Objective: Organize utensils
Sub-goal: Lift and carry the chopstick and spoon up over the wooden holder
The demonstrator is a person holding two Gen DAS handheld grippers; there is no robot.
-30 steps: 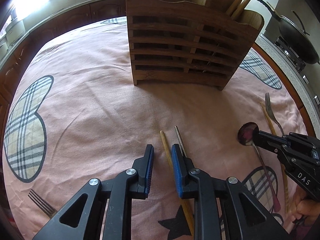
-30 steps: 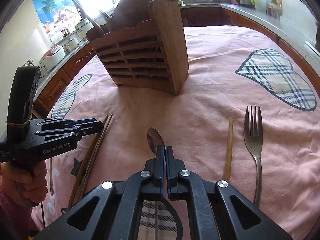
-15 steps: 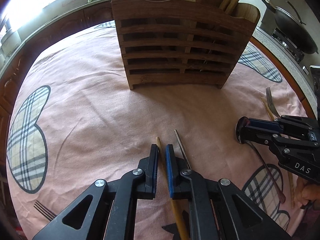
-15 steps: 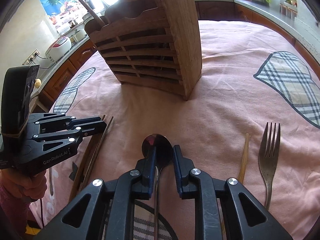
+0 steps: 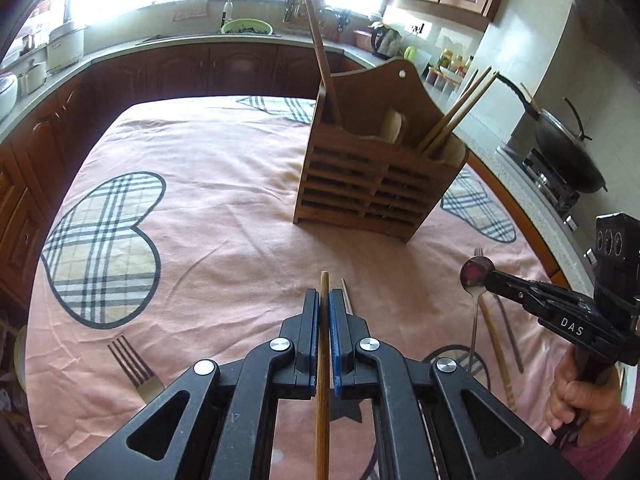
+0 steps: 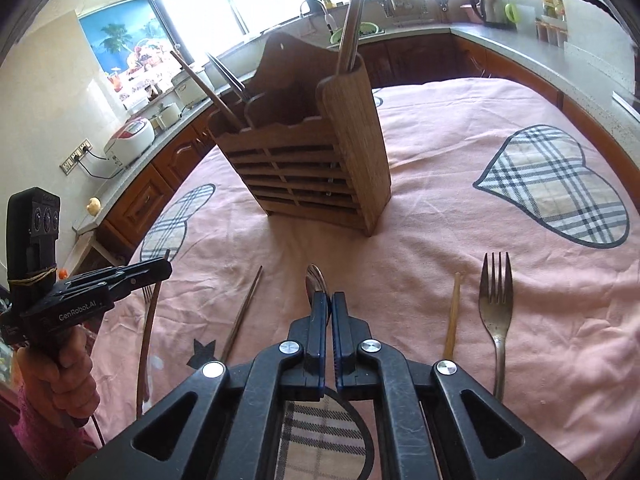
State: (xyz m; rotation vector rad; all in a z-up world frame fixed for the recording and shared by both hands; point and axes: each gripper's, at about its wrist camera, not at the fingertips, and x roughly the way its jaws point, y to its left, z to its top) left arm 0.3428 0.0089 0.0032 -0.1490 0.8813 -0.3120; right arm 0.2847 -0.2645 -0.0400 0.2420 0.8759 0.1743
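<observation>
A slatted wooden utensil holder (image 5: 376, 172) stands on the pink tablecloth, with chopsticks and a wooden spoon in it; it also shows in the right wrist view (image 6: 316, 168). My left gripper (image 5: 324, 300) is shut on a wooden chopstick (image 5: 323, 380) and holds it above the cloth. My right gripper (image 6: 330, 300) is shut on a metal spoon (image 6: 316, 280), lifted off the cloth; the spoon (image 5: 475, 276) also shows in the left wrist view. A dark chopstick (image 6: 242, 316) lies on the cloth between the grippers.
A fork (image 6: 496, 304) and a wooden chopstick (image 6: 452, 328) lie right of my right gripper. Another fork (image 5: 134, 368) lies at the left. Kitchen counters (image 5: 180, 44) ring the table; a wok (image 5: 568, 152) sits at the right.
Both grippers have risen from the cloth. The left closed on the wooden chopstick and lifted it. The right closed on the spoon and lifted it.
</observation>
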